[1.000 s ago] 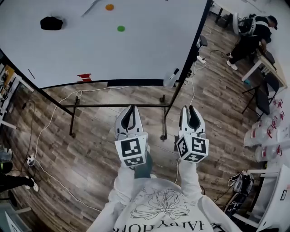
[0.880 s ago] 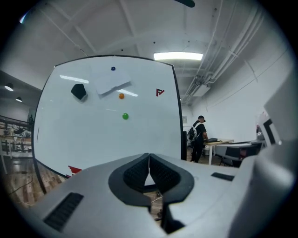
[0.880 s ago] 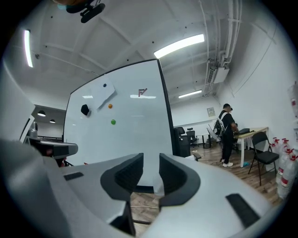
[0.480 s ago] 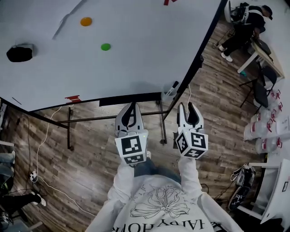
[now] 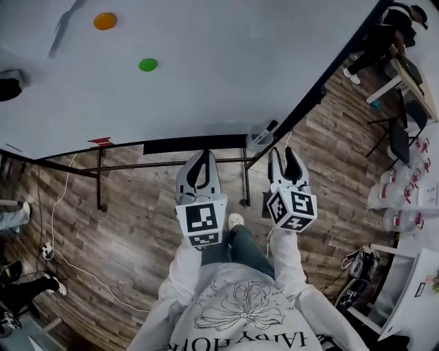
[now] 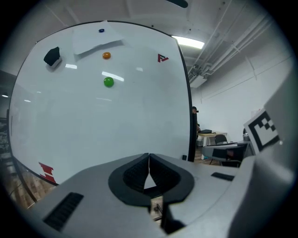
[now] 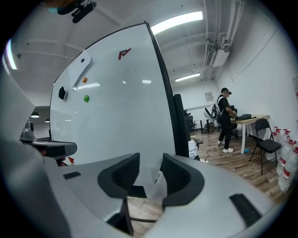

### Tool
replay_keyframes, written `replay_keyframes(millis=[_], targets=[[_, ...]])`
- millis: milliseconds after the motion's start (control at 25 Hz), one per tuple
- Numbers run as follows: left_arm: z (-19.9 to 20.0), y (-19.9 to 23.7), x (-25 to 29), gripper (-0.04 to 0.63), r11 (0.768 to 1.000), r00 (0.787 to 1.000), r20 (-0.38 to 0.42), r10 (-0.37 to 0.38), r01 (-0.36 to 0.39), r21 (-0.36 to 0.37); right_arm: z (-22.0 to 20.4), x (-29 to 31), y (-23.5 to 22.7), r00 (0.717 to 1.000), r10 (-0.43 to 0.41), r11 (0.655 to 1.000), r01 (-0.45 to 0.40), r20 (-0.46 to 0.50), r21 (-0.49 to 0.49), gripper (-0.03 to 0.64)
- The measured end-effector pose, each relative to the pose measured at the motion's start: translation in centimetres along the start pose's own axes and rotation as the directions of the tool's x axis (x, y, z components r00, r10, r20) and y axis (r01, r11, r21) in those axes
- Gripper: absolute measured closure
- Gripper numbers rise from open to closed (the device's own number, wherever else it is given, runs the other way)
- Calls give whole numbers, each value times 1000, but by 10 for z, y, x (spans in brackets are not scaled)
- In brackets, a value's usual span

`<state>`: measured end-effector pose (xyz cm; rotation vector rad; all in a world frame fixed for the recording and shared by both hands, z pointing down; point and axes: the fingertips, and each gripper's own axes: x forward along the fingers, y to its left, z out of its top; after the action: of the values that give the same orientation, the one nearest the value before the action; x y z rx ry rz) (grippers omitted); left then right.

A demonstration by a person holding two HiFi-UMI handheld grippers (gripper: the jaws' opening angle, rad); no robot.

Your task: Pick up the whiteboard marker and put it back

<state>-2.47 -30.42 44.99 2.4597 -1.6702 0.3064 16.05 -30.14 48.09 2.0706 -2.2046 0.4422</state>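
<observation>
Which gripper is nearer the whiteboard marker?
Right. The right gripper, jaws opening, points at the whiteboard marker just ahead; the left gripper, shut, sits farther off to the marker's left.

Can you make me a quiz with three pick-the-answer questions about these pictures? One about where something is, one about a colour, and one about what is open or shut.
1. Where is the marker?
A. in a cup at the board's lower right corner
B. on the floor
C. on a chair

2. What colour is the dot just below the orange dot?
A. purple
B. green
C. yellow

3. Which gripper is shut?
A. left
B. right
C. both

Answers:
1 A: the marker's dark tip sticks out of the cup at that corner.
2 B: the green dot sits below the orange dot.
3 A: the left gripper's jaws meet, while the right gripper's jaws are opening with nothing held between them.
</observation>
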Motion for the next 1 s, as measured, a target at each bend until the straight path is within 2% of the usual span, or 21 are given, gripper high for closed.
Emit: replay_keyframes(millis=[320,720,1000], targets=[[-23,0,23,589,999,998,-58,37,-38,-16,-25,51,-15,996,50,996,-45,-71,70,476],[-40,5,37,589,996,992,-96,81,-84,-30,-46,98,-39,990,68,979,-42,-127,197,477],[-39,9,40,589,994,990,-99,103,-107,-33,-55,115,-39,984,75,981,-45,-162,186,506]])
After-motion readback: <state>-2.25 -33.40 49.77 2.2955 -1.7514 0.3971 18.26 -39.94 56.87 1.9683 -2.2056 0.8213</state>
